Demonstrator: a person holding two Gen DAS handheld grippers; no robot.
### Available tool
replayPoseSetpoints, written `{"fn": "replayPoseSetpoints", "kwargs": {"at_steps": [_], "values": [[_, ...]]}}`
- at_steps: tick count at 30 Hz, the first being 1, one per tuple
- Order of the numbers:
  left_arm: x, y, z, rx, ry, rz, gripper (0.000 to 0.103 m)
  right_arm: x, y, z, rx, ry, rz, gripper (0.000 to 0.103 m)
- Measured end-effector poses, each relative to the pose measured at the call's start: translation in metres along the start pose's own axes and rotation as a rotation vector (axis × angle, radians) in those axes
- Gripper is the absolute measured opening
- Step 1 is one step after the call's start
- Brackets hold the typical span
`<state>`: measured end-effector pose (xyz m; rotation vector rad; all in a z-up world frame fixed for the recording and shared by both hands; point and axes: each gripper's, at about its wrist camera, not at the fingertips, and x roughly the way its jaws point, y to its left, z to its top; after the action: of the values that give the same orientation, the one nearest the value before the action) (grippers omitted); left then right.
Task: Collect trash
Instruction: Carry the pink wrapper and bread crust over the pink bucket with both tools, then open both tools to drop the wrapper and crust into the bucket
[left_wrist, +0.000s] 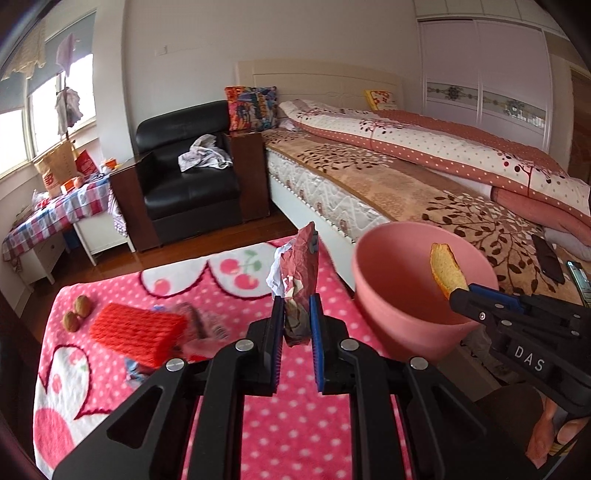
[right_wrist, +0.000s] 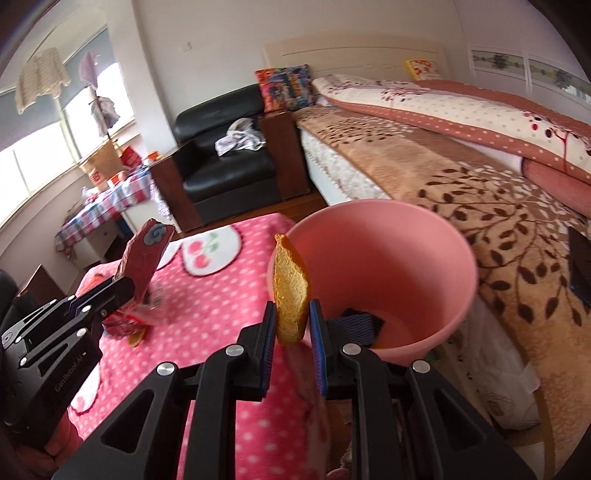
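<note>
Left gripper (left_wrist: 297, 314) pinched a wrapper (left_wrist: 301, 273); right gripper (right_wrist: 292, 317) pinched a peel (right_wrist: 290, 291), bin (right_wrist: 424, 236) just ahead. One item was already inside. Red net (left_wrist: 136, 330) and nuts (left_wrist: 75, 314) remained left of the left tool.

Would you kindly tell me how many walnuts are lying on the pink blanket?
2: the walnuts lie side by side near the pink blanket's left edge, left of the red foam net. More may be hidden.

Black left hand-held gripper (left_wrist: 297, 314), blue ribbed pads (left_wrist: 316, 325), silver screws (left_wrist: 244, 345)
</note>
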<state>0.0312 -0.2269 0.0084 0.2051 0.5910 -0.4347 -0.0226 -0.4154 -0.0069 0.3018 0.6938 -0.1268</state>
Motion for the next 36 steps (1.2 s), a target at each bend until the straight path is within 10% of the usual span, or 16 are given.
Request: {"fn": "replayPoseSetpoints", "kwargs": {"at_steps": [36], "values": [[0.084,-0.072,0.027,0.027,0.063,-0.156,0.013,0.067,-0.065,0.016,0.048,0.067,-0.110,0.018]]}}
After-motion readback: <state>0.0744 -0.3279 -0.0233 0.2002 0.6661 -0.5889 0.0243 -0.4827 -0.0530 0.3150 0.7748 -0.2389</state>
